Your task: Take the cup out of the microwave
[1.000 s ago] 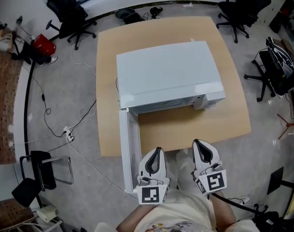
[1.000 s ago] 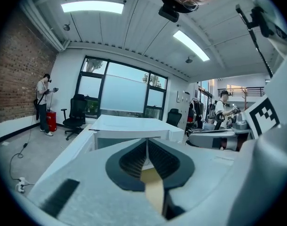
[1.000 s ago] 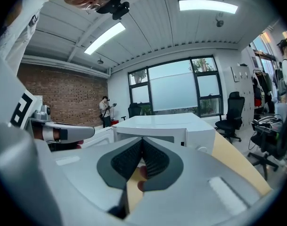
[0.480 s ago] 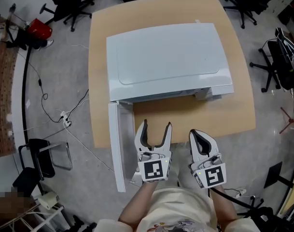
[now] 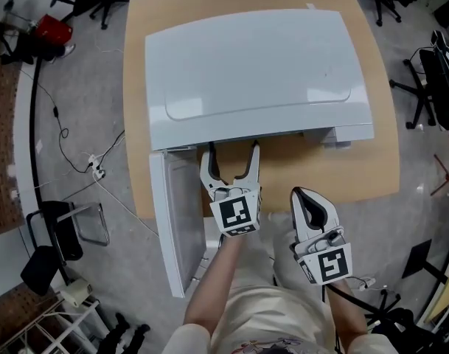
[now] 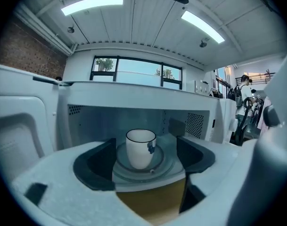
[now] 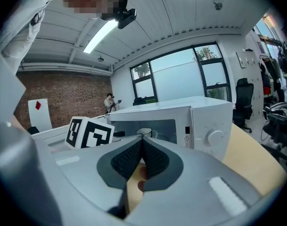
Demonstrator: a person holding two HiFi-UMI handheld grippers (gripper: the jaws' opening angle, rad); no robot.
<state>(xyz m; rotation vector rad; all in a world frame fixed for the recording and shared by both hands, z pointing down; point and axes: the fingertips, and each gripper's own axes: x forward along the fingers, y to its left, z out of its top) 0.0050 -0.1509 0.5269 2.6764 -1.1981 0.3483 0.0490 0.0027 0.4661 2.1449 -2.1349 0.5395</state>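
Observation:
A white cup (image 6: 141, 148) with a dark rim stands upright on the glass turntable (image 6: 158, 164) inside the white microwave (image 5: 253, 65). Its door (image 5: 176, 220) hangs open to the left. My left gripper (image 5: 232, 153) is at the mouth of the oven, level with the cup, and its jaws are opening wide with nothing between them. The cup is still some way ahead of its pads (image 6: 94, 166). My right gripper (image 5: 304, 195) hangs back over the table's front edge, shut and empty. In the right gripper view the cup's rim (image 7: 144, 132) shows just past the closed pads (image 7: 134, 159).
The microwave fills most of the wooden table (image 5: 357, 168). Its control panel with a dial (image 7: 214, 136) is right of the opening. Office chairs (image 5: 445, 65) and cables (image 5: 91, 172) are on the floor around the table.
My left gripper went forward from the table edge to the oven's mouth, and its jaws went from shut to wide. The right gripper stayed back and shut.

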